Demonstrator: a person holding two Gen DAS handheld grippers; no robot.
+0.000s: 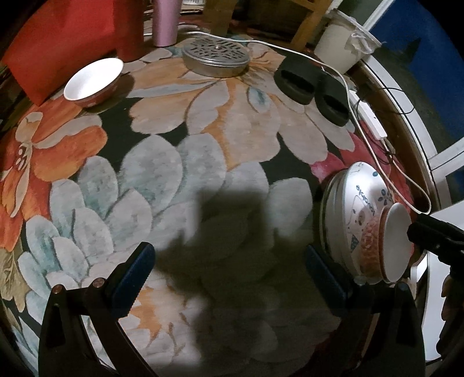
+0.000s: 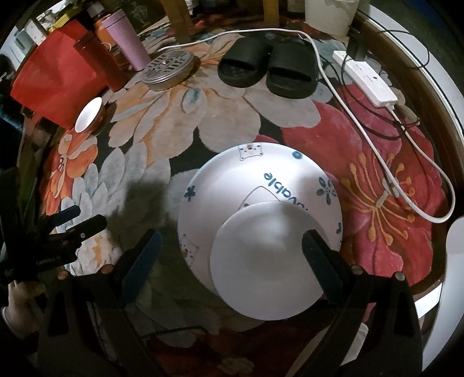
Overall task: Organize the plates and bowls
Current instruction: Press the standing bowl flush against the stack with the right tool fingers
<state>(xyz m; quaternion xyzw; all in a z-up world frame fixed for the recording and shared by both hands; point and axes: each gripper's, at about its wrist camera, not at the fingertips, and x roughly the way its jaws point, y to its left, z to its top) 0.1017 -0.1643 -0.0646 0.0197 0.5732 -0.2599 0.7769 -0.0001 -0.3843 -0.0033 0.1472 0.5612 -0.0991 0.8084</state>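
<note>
A large white bowl with blue flower prints [image 2: 261, 179] sits on a stack of plates [image 1: 330, 214] on the floral rug. A small red-patterned bowl with a white inside [image 2: 264, 261] rests in the large bowl; it also shows in the left wrist view [image 1: 394, 240]. My right gripper [image 2: 232, 255] is open, its right finger [image 2: 322, 255] over the small bowl's rim. A second small red bowl [image 1: 92, 79] stands far left; it also shows in the right wrist view [image 2: 88, 117]. My left gripper [image 1: 232, 278] is open and empty over the rug.
A round metal perforated lid [image 1: 216, 56], a pink tumbler [image 1: 165, 23], a red bag [image 1: 63, 43] and black slippers [image 1: 313, 90] lie at the far side. A white power strip [image 2: 365, 78] with cables and a white bucket [image 1: 342, 43] are at the right.
</note>
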